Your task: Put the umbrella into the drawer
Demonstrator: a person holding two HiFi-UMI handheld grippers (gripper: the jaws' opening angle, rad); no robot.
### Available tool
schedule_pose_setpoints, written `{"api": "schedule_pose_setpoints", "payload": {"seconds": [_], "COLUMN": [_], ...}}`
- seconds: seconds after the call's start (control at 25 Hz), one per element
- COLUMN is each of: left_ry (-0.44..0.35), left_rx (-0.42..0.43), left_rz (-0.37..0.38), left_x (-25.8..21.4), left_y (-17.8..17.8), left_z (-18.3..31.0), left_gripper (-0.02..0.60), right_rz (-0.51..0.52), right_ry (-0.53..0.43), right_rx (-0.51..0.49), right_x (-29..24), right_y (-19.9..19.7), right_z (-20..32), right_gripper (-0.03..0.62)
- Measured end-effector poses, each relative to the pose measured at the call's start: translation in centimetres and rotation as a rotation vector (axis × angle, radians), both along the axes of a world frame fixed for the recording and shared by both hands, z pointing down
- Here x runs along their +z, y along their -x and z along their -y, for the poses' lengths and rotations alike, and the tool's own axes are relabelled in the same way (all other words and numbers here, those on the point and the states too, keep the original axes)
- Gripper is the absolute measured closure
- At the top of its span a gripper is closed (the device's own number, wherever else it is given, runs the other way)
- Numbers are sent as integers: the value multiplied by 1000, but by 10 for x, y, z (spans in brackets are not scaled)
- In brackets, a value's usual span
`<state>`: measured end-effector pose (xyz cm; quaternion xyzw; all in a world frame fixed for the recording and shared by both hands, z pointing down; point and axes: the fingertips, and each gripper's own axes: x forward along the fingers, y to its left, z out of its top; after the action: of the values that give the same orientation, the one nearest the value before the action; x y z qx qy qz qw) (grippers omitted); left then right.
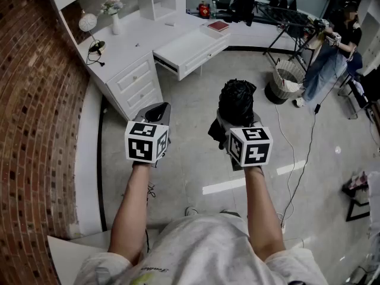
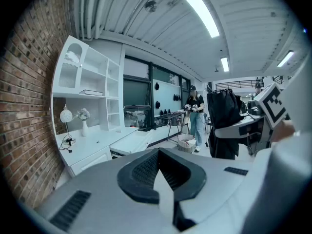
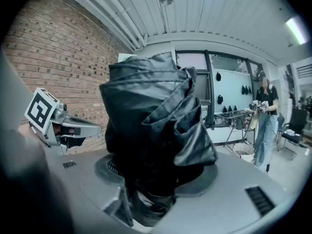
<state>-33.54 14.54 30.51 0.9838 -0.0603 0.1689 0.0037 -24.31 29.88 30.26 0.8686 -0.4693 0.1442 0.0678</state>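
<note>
A black folded umbrella stands up out of my right gripper, which is shut on its lower end. In the right gripper view the umbrella fills the middle and hides the jaws of the right gripper. My left gripper hangs beside it on the left, shut and empty; in its own view the left gripper has its jaws meeting at the tip. Ahead, the open white drawer sticks out of the desk, well beyond both grippers. It also shows as the drawer in the left gripper view, with the umbrella at the right.
The white desk carries a round lamp, a flower vase and a red book. A brick wall runs along the left. A wicker basket, a person and a floor cable are at the right.
</note>
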Motion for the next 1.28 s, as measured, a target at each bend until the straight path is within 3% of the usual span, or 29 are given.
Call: {"api": "schedule_pose_setpoints", "payload": {"seconds": [0.36,0.68,1.28], "left_ry": [-11,15,3], "left_rx": [12,19,-4], "left_rz": [0,-44,-7], "left_x": [4,3,13], "left_y": [-3,-13,-62], "left_z": [4,10,33], "left_gripper": [586,586,586], "right_rz": [3,4,26], "right_ry": [1,2,4], "right_rx": [-7,-18,-73], "right_x": [6,7,23], "right_y": [1,-8,-61], "right_z": [10,21,55], "right_gripper": [344,344,344]}}
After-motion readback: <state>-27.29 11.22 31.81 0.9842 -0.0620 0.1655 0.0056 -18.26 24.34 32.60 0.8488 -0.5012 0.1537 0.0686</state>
